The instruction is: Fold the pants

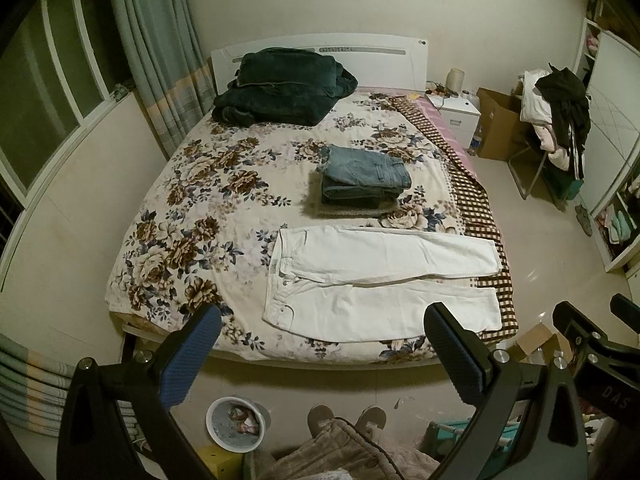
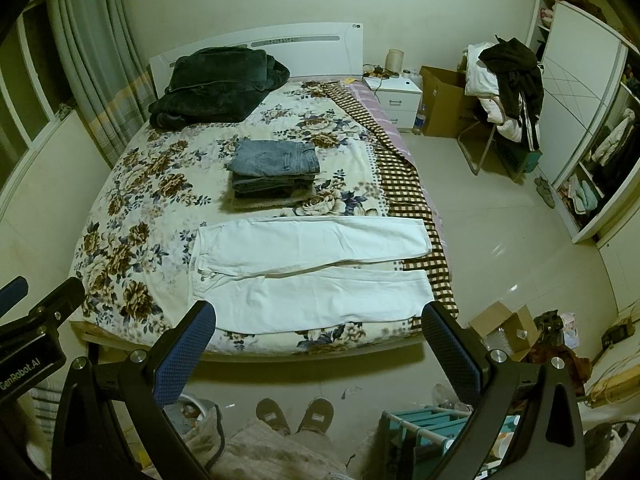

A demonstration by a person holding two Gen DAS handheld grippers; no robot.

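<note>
Fingers of both the left gripper [image 1: 322, 350] and the right gripper [image 2: 320, 348] stood spread wide and empty, hanging above the floor short of the bed [image 2: 120, 208]. Ahead of them, white pants [image 2: 312, 272] lay flat at the near edge, long axis crosswise, waistband toward the left gripper, cuffs toward the right. Beyond sat folded jeans [image 2: 276, 160].

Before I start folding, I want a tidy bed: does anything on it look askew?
Only slightly: the white pants lie flat with legs spread apart, cuffs reaching onto the checkered blanket at the bed's edge. The folded jeans stack sits neat.
</note>
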